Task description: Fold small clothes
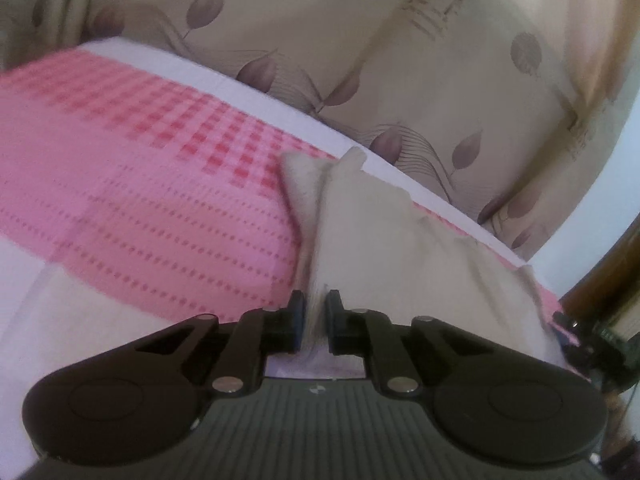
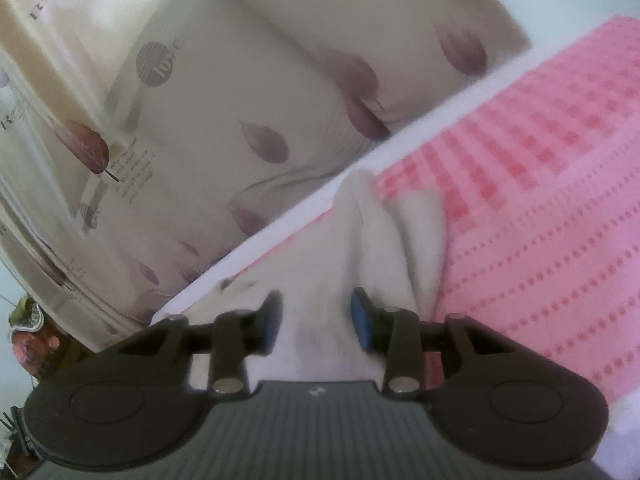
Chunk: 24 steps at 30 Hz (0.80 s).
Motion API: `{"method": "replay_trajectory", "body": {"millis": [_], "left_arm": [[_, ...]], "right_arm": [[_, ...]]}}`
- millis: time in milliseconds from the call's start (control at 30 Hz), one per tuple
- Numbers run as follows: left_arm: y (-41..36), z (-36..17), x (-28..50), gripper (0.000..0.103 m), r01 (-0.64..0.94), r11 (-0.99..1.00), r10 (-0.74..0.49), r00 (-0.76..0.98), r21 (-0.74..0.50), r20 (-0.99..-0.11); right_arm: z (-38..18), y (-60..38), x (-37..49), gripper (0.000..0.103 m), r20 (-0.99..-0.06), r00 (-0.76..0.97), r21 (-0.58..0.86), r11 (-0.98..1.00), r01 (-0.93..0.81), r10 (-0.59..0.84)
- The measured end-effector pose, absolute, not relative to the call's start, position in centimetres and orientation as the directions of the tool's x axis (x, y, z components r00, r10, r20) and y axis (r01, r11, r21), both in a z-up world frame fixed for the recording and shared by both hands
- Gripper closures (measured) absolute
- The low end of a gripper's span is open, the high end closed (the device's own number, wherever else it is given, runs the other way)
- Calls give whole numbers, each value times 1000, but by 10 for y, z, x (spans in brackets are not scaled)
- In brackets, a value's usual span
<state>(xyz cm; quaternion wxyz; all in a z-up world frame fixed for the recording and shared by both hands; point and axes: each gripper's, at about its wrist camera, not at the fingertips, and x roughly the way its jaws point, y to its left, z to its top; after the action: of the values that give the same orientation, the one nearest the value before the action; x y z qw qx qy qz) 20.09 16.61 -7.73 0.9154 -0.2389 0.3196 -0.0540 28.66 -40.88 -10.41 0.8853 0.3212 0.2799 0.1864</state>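
A: Start at the fingers. What has the left gripper (image 1: pixel 315 322) got?

B: Its jaws stand nearly together, clenched on a thin bunched edge of the cream garment (image 1: pixel 384 232). The cloth runs straight out of the pinch and away from the fingers, toward the far edge of the pink blanket (image 1: pixel 140 184).

A: And the right gripper (image 2: pixel 316 320)?

B: Wider apart. A thicker fold of the same garment (image 2: pixel 360 248) fills the gap between the blue pads (image 2: pixel 362 324). I think they are pressing on it, but the left pad is blurred, so I would not swear to it.

A: So which way does the garment lie?

B: Its long axis points forward from both sets of fingers. The near end is in the jaws; the far end, with two small peaks, reaches almost to the white strip (image 1: pixel 256 92) along the blanket's far edge, just short of the leaf-print pillows (image 1: pixel 360 40).

A: Which hand is nearer?

B: Neither; both sit at the near end, side by side. Any fold, as I judge it, carries that end forward over the far one.
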Motion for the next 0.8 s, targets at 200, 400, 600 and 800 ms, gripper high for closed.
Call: {"method": "replay_trajectory", "body": {"millis": [200,400,600,800], "left_arm": [[154,-62,201,73,-7,925,-221,804,-380,-552],[122,-34,198,1,-11,984,-75,881,-179,-467],[92,-37,220,0,-4,1000,-6,863,-20,-505],[91,-50,232,0,-21,1000,8,845,-18,-535]], "right_arm": [[-95,-405,267,62,-400,801,615,778,-126,445],[-71,-348,238,11,-407,878,266,952,-151,253],[-86,-302,254,0,-494,864,50,995,-85,99],[-92,-282,261,0,-552,834,-95,994,-57,-5]]}}
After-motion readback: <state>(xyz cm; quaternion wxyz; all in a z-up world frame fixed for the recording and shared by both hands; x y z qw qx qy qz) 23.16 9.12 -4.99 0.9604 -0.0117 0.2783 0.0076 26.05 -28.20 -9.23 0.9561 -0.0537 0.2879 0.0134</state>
